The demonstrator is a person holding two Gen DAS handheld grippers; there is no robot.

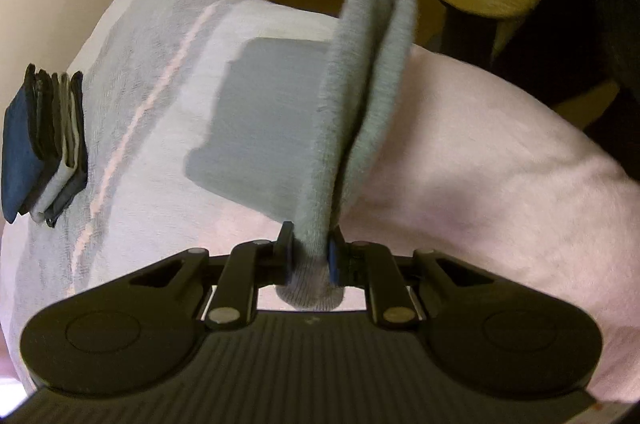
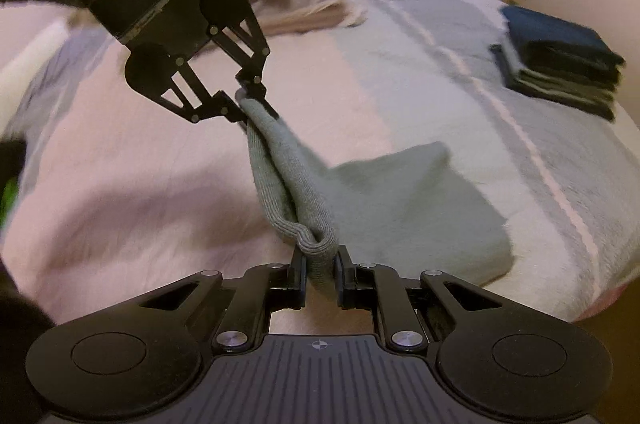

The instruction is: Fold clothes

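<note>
Dim warm indoor light, blown-out window glare, motion blur, strong fisheye bending at edges.
</note>
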